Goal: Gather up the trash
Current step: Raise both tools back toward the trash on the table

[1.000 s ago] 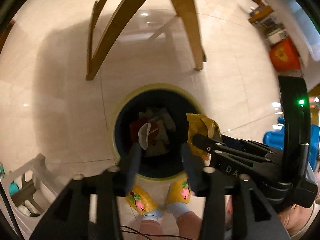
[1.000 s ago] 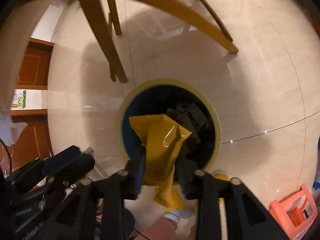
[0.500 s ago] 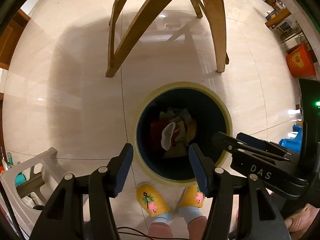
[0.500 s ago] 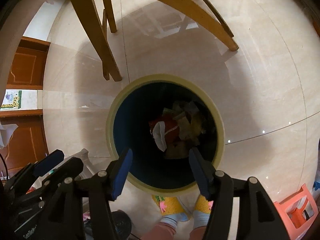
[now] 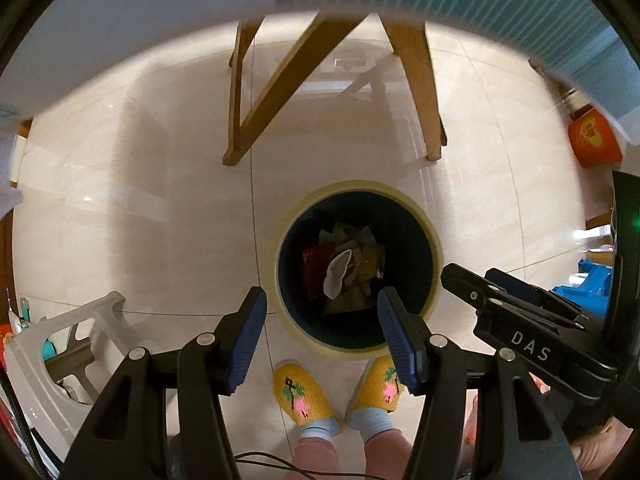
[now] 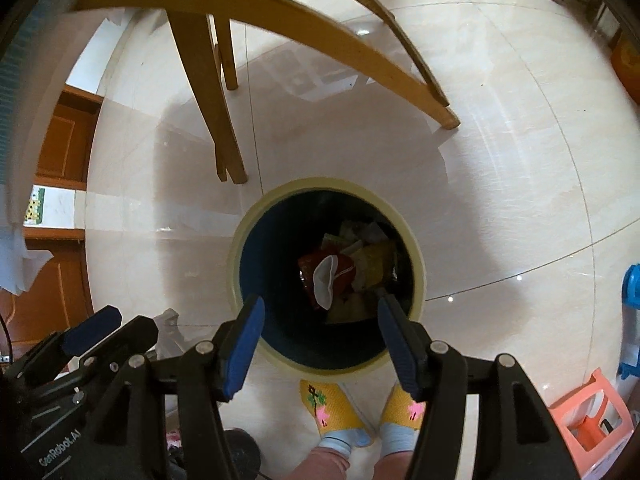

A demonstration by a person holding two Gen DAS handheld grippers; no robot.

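- Trash (image 6: 340, 276) lies at the bottom of the bin (image 6: 240, 248) — a heap of wrappers with a white scrap on top of a red packet, and yellowish packets beside it toward the right.
- Bin stands upright on the pale tiled floor (image 6: 500, 168), mouth facing straight up at both cameras, just ahead of the person's yellow slippers (image 6: 332, 404) and near the wooden table legs (image 6: 208, 92).
- Left gripper (image 5: 320, 316) hangs over the near rim of the bin, pointing down; its jaws stand apart with nothing between them, only the bin showing through the gap.
- Right gripper (image 6: 318, 320) hovers likewise over the bin's near edge, jaws spread and empty; within the last second they have been opening, and no wrapper sits between the blue pads now.
- Step in hand, as I judge it: the drop into the bin is done for this load, and both hands look free to fetch more.
- Next move likely calls for turning away from the bin toward whatever litter is left — none shows on the floor in either view, so where it lies I cannot tell. The tabletop edge overhead in the left view is one place to look.
- Long axis: the white scrap runs roughly from upper right to lower left in both views, lying flat-ish on the red packet; the rest of the heap is jumbled, with no single direction I can read.
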